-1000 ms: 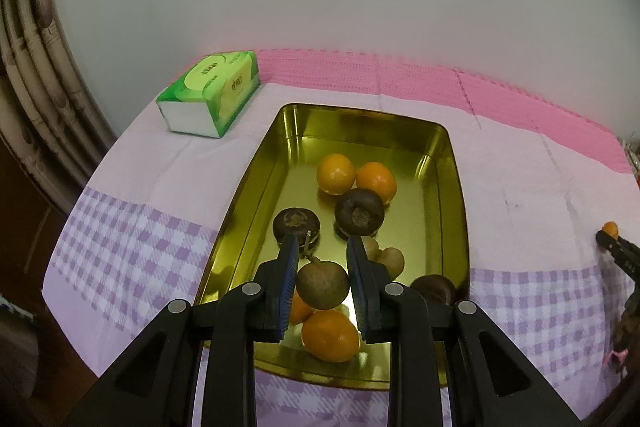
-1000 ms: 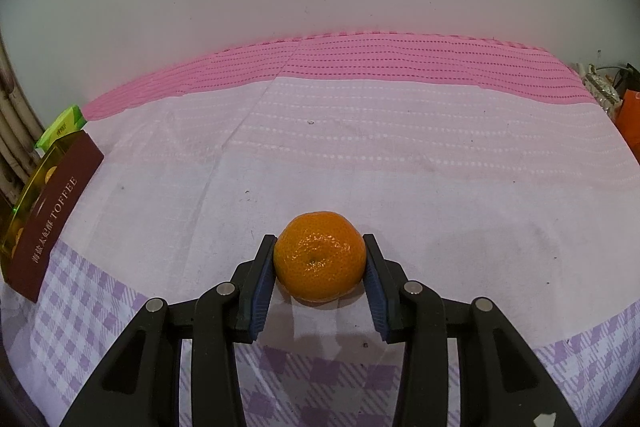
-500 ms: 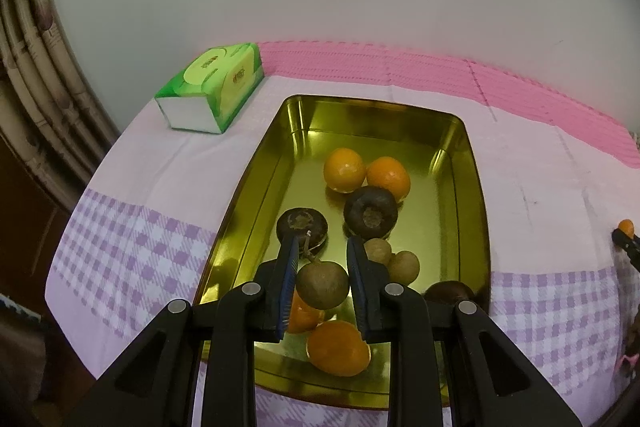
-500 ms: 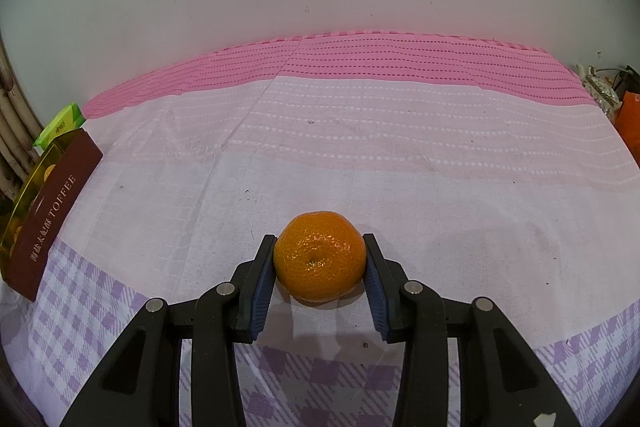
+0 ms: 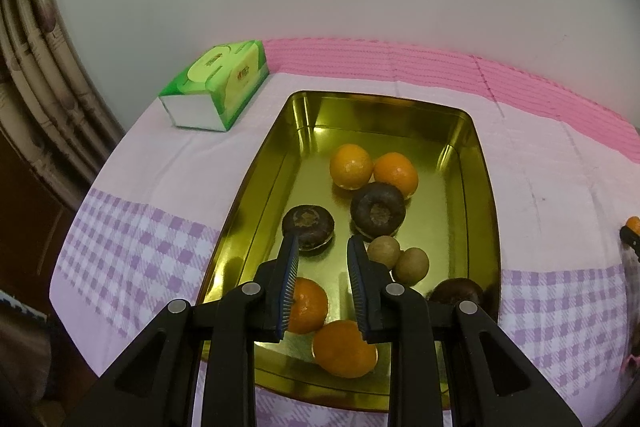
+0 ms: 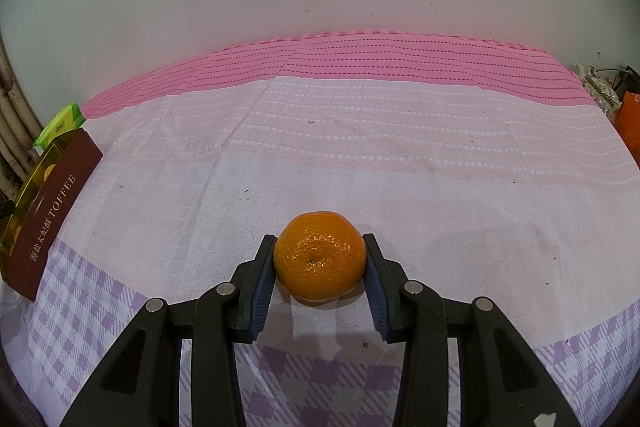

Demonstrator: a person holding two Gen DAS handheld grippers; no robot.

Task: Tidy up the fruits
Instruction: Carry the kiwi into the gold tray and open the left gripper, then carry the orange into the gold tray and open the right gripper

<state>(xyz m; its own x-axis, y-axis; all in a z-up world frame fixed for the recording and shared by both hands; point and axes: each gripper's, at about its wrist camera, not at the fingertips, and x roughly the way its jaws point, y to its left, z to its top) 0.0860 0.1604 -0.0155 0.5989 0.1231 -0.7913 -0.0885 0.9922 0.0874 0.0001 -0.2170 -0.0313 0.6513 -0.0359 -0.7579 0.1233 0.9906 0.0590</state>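
Note:
A gold tin tray (image 5: 486,187) holds several mandarins, such as one at the back (image 5: 351,167) and one at the front (image 5: 344,349). It also holds dark round fruits (image 5: 378,213) and two small brown fruits (image 5: 383,251). My left gripper (image 5: 323,243) hovers over the tray's near half. Its jaws stand a small fruit's width apart with nothing between them. My right gripper (image 6: 320,239) is shut on a mandarin (image 6: 320,259) just over the tablecloth, well right of the tray (image 6: 52,203).
A green tissue box (image 5: 216,91) lies at the table's back left corner, beside the tray. The pink and lilac checked cloth (image 6: 360,147) covers the table up to a white wall. Small clutter (image 6: 628,123) sits at the far right edge.
The small brown fruit that sat between my left jaws is no longer there. The left gripper has shifted slightly over the tray. The right gripper and its mandarin have not moved.

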